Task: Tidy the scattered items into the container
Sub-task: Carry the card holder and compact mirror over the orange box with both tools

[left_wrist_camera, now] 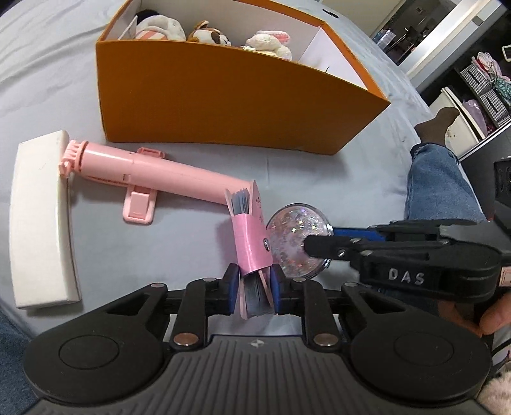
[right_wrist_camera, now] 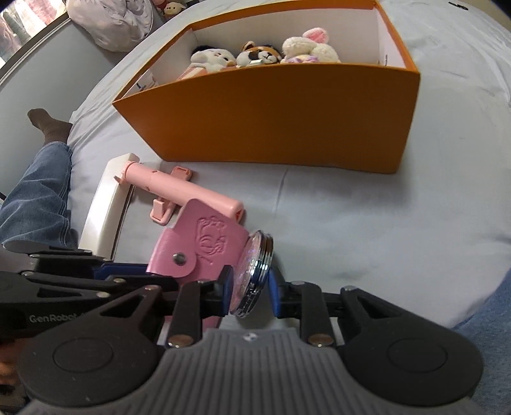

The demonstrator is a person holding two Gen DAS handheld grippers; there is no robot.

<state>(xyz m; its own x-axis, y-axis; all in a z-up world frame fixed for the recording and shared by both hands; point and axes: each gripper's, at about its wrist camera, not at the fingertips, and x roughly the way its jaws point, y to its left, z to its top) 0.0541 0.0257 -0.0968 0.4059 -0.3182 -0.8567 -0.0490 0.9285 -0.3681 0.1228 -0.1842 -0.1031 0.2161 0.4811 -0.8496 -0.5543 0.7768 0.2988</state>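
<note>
An orange box [left_wrist_camera: 223,95] with white inside walls stands on the grey bed sheet and holds three plush toys [left_wrist_camera: 207,33]. My left gripper [left_wrist_camera: 254,292] is shut on a pink card holder [left_wrist_camera: 250,242] with grey cards, held upright. My right gripper [right_wrist_camera: 249,287] is shut on a round glittery compact mirror [right_wrist_camera: 255,271], held on edge beside the holder [right_wrist_camera: 204,245]. The mirror [left_wrist_camera: 293,236] and the right gripper [left_wrist_camera: 399,252] also show in the left wrist view. A pink selfie stick [left_wrist_camera: 153,172] and a white curved case [left_wrist_camera: 38,217] lie on the sheet left of both grippers.
The person's jeans leg [left_wrist_camera: 437,182] and brown sock [left_wrist_camera: 437,123] lie at the bed's right edge. The box [right_wrist_camera: 287,111] sits just beyond the grippers. Shelves with clothes [left_wrist_camera: 485,76] stand past the bed. A white pillow [right_wrist_camera: 111,19] lies behind the box.
</note>
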